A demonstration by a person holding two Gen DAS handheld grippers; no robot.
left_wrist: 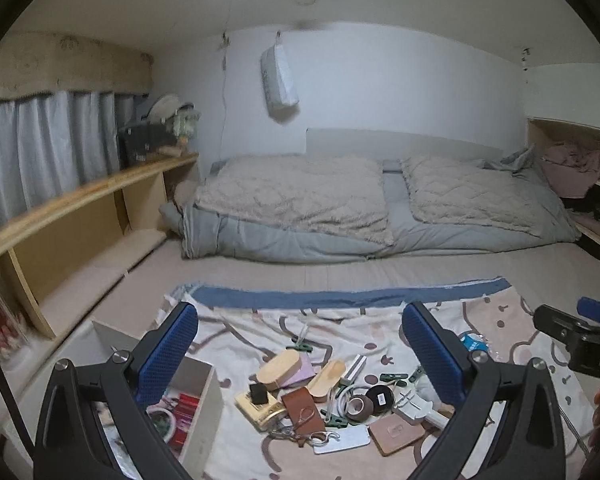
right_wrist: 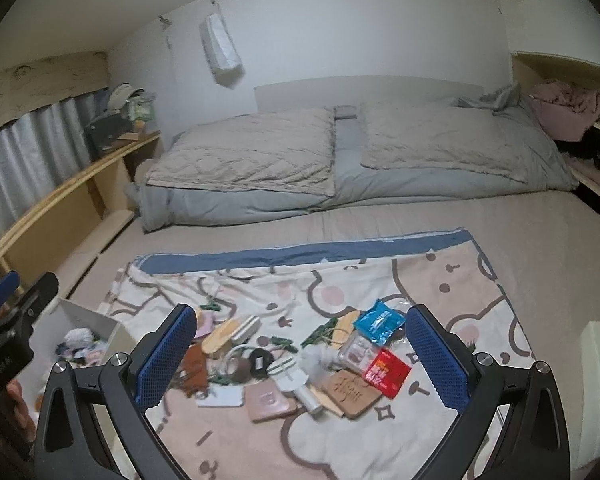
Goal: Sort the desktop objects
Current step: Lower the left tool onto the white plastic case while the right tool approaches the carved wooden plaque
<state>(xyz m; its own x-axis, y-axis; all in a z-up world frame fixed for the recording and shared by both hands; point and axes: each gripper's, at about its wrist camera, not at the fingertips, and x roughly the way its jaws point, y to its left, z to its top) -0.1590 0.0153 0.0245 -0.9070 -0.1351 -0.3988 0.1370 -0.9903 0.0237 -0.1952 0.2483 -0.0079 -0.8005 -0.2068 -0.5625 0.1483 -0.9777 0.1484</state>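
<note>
A heap of small objects lies on a patterned cloth spread over a bed. In the left wrist view I see wooden oval pieces, a brown leather pouch, tape rolls and a pink card holder. The right wrist view adds a blue packet, a red packet and a brown card. My left gripper hovers open above the heap, empty. Over the heap's right part my right gripper is open and empty too.
A white box with some items inside stands left of the cloth. Folded quilts lie beyond it. A wooden shelf runs along the left wall, and clothes fill a shelf at the right.
</note>
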